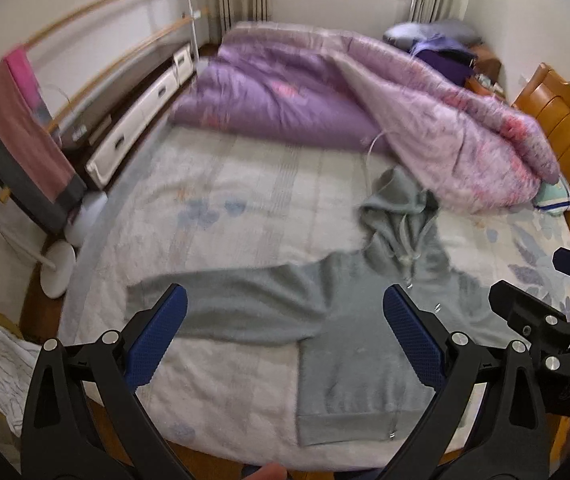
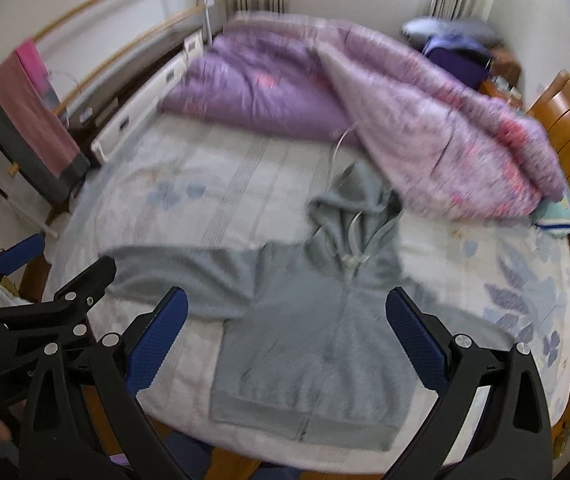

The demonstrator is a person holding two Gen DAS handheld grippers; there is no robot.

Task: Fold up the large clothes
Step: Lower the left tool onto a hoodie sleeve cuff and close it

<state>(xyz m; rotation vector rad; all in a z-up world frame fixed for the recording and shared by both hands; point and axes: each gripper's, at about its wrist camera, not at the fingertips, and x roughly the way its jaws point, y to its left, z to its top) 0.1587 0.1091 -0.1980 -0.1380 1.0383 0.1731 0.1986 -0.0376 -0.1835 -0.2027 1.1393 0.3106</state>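
Hoodie first: your soft grey zip-up hoodie (image 2: 317,344) lies flat on the pale flowered bed (image 1: 221,208), 1 sleeve stretched out sideways. No fold shows yet. Your left gripper (image 1: 285,332) and right gripper (image 2: 287,334) hover above, jaws wide open, holding nothing.

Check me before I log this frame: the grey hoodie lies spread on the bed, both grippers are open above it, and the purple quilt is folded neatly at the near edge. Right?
Not quite. The purple quilt lies bunched at the far side of the bed, as the right wrist view shows. The grey hoodie does lie spread out, with the left gripper and right gripper open above it.
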